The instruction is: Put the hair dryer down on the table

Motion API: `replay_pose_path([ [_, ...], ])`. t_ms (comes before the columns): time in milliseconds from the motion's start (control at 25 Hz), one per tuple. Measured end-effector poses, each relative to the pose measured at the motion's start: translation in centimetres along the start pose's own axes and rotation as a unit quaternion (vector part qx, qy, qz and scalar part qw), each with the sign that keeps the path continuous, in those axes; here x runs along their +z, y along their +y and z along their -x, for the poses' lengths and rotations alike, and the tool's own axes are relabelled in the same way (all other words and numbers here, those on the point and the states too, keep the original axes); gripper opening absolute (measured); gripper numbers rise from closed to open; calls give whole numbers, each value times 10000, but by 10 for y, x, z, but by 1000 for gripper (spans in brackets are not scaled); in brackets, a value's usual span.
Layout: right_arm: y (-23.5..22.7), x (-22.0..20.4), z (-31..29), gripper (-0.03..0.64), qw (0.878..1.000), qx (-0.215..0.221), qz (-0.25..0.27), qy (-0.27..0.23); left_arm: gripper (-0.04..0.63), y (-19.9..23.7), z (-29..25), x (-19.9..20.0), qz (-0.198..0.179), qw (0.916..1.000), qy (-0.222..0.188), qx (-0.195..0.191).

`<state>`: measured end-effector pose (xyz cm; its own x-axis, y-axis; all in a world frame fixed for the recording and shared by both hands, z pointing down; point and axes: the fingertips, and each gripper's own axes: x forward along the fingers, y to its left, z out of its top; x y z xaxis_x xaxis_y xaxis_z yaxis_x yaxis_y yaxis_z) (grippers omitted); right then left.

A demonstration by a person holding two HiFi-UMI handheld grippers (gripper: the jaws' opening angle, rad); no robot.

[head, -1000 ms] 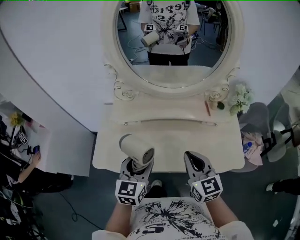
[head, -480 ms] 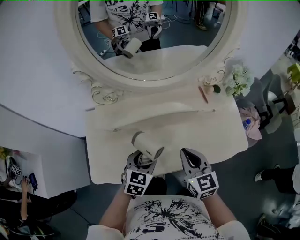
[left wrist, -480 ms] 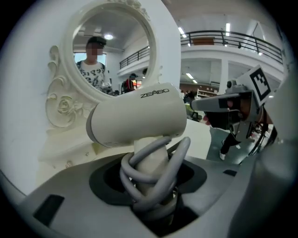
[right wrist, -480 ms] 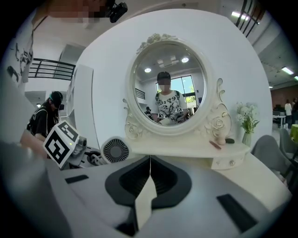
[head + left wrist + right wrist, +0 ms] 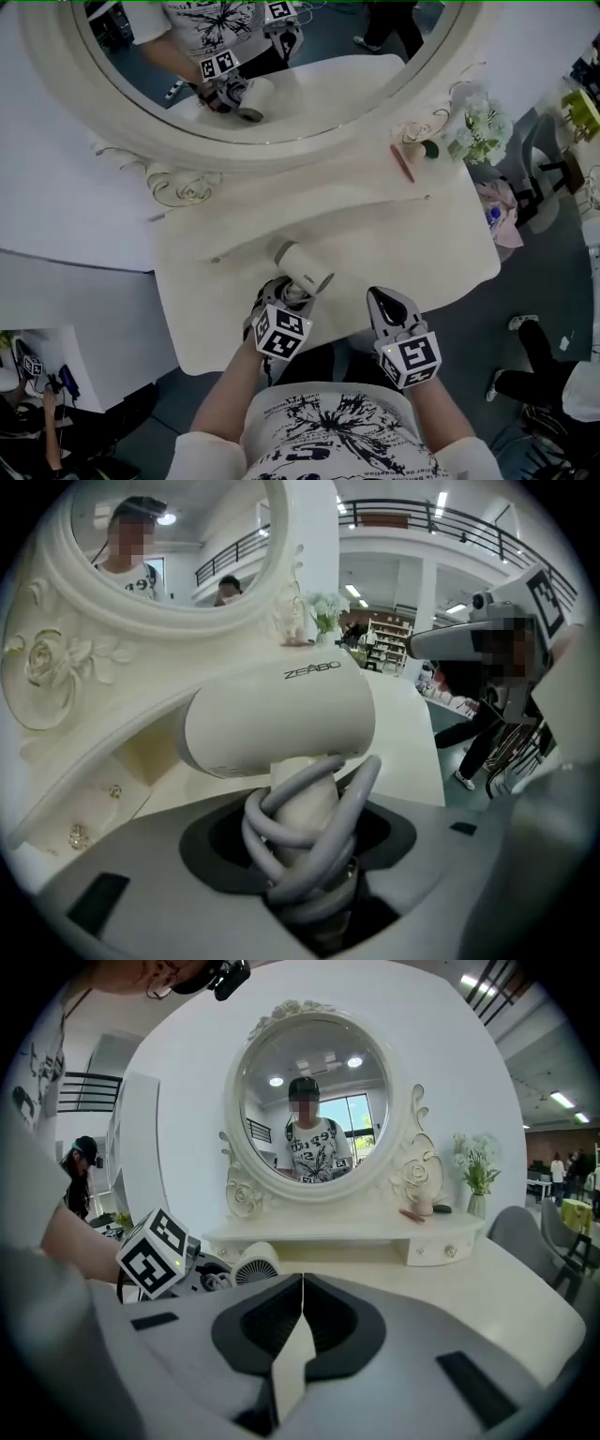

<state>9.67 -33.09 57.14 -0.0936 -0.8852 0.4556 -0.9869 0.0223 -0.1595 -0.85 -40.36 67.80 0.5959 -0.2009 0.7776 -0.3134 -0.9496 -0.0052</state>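
Note:
The cream hair dryer (image 5: 302, 268) hangs just above the near part of the white dressing table (image 5: 403, 244), its barrel pointing left and away. My left gripper (image 5: 286, 302) is shut on its handle, which has a grey cord wound round it (image 5: 309, 841). In the left gripper view the barrel (image 5: 281, 719) fills the middle. My right gripper (image 5: 384, 307) is shut with nothing in it, to the right of the dryer over the table's near edge. The right gripper view shows the dryer's rear grille (image 5: 255, 1264) at the left.
An oval mirror (image 5: 281, 66) in an ornate frame stands at the back of the table. A raised shelf with small drawers (image 5: 309, 211) runs below it. White flowers (image 5: 478, 136), a small cup and a pink stick (image 5: 403, 161) sit at the back right. A chair (image 5: 506, 202) stands to the right.
The head view has swung left and tilted, so the table now runs diagonally. Both grippers keep their places near the table's front edge, and the dryer stays held in the left one.

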Motion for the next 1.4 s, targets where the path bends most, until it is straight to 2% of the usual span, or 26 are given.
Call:
replay_pose_path([
  [240,-6,-3,-4,18,10000,-58,-21,60,245,5,-18,-12,160,9993,326,-6],
  [400,-9,-2,-6,18,9999,-64,-17,81,245,5,-23,-14,316,9986,404,-146],
  [560,-8,1,-5,18,9999,-54,-10,91,245,5,-22,-15,323,9987,315,-233],
  [840,-1,7,-4,18,9999,53,138,60,245,5,-20,-13,281,9994,139,-138],
  [880,0,8,-3,18,9998,67,158,50,254,4,-18,-12,272,9995,71,-116],
  [920,1,10,-2,18,9998,82,177,37,292,4,-16,-9,266,9996,-24,-106],
  [1000,4,13,-1,18,9997,112,213,11,302,2,-9,-4,248,9994,-246,-73],
  [1200,13,23,2,18,9993,207,301,-84,304,4,19,15,265,9964,-780,189],
  [1360,23,33,6,18,9986,296,385,-208,298,10,54,38,458,9887,-1356,449],
  [1400,25,37,7,18,9983,313,409,-256,275,11,63,44,491,9864,-1488,502],
])
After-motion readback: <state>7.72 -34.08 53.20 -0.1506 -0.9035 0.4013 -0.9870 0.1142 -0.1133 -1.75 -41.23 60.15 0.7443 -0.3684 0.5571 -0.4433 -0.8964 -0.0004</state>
